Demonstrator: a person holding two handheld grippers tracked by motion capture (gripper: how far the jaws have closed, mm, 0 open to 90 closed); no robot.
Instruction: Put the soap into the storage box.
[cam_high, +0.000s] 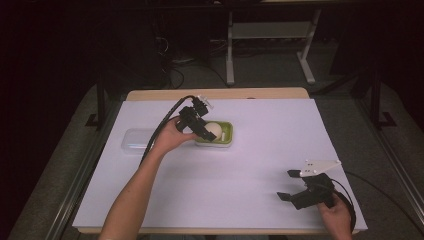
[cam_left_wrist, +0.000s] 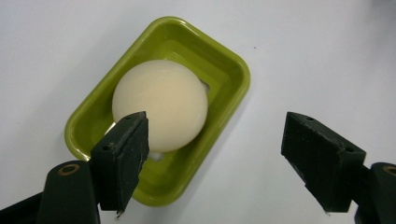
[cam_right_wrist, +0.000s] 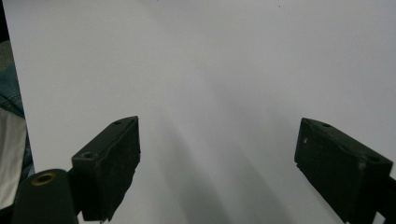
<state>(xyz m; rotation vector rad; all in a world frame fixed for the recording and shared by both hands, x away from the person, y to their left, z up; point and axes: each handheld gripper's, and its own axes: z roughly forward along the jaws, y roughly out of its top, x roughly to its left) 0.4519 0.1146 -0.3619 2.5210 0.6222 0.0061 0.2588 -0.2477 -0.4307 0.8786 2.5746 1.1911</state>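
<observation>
Overhead, the left claw (cam_left_wrist: 215, 163) is held spread above a cream ball (cam_left_wrist: 160, 105) seated in a green dish (cam_left_wrist: 224, 70); the right claw (cam_right_wrist: 217, 172) is spread over bare worktop (cam_right_wrist: 210, 70).

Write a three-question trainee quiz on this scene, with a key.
1. True or false: the left gripper is shut on the ball.
2. The ball lies in: A) the green dish B) the clear lid C) the right gripper.
3. Fill in: the clear lid lies on the ____ side of the dish in the high view.

Key: 1 false, its jaws stand open above the ball; 2 A; 3 left.
</observation>
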